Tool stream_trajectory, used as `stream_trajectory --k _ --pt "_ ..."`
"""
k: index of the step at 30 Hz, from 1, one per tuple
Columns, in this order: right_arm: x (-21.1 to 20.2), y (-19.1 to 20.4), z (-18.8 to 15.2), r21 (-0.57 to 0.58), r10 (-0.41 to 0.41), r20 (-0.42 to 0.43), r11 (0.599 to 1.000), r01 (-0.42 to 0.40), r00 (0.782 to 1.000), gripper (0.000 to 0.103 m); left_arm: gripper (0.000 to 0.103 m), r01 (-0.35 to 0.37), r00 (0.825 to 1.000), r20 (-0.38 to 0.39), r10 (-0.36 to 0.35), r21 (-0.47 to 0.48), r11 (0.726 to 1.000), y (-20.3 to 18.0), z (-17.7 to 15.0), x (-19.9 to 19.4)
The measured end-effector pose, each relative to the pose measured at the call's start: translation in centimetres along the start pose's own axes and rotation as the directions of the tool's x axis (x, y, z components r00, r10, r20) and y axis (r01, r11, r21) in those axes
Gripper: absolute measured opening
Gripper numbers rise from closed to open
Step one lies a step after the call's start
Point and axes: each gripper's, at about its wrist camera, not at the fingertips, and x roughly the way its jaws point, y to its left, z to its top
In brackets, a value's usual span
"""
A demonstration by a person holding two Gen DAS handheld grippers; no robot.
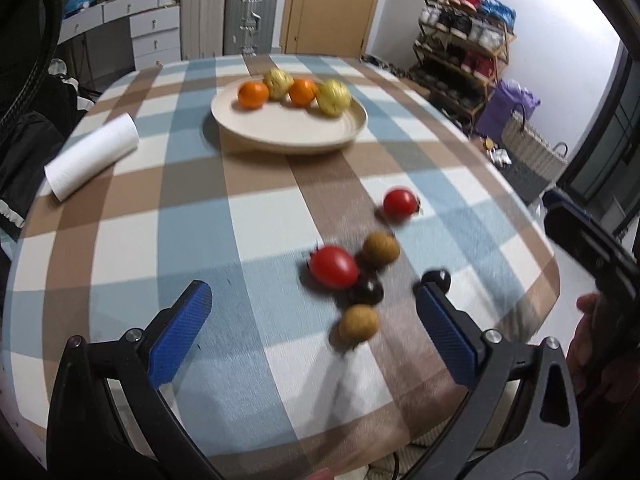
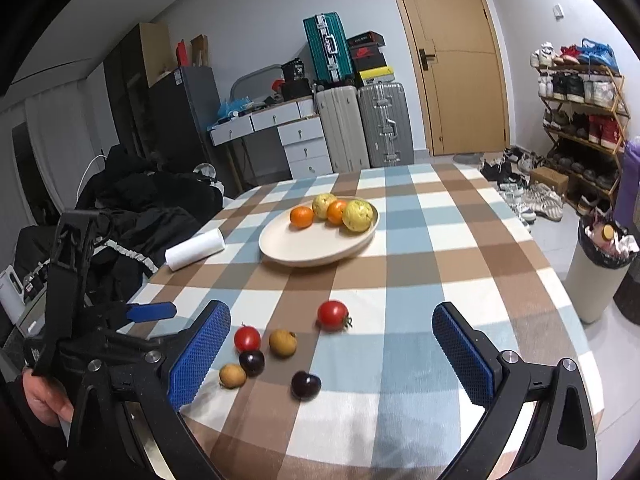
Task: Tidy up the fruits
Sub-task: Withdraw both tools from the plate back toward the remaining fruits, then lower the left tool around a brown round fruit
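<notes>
A cream plate (image 1: 296, 132) (image 2: 304, 250) at the far middle of the checked table holds two oranges (image 2: 301, 216) and two yellow fruits (image 2: 359, 215). Loose on the near cloth lie two red tomatoes (image 2: 332, 314) (image 1: 334, 266), two brown longans (image 2: 283, 343) (image 1: 359, 322) and two dark cherries (image 2: 306, 385) (image 1: 366, 290). My left gripper (image 1: 312, 290) is open just above this cluster, empty. The right gripper (image 2: 331, 310) is open too, behind the cluster and holding nothing. One blue finger (image 2: 152, 311) of the left gripper shows at the left.
A white paper roll (image 1: 92, 158) (image 2: 195, 249) lies left of the plate. Dark clothes (image 2: 140, 216) are piled beside the table's left edge. A bin (image 2: 600, 268) stands on the floor to the right. A hand (image 2: 44, 400) holds the left gripper.
</notes>
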Motion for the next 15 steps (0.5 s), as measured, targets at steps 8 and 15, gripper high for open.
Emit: stream_trajectory --k 8,15 --pt "0.4 -0.6 -1.2 0.021 -0.009 -0.032 1.000 0.009 0.999 0.103 0.102 0.011 0.998 -0.061 -0.009 0.020 1.000 0.0 -1.5 1.9" --pt "1.1 -0.7 -2.0 0.031 -0.007 -0.057 0.999 0.008 0.998 0.103 0.096 0.032 0.998 -0.059 -0.029 0.046 0.998 -0.3 -1.7 2.1"
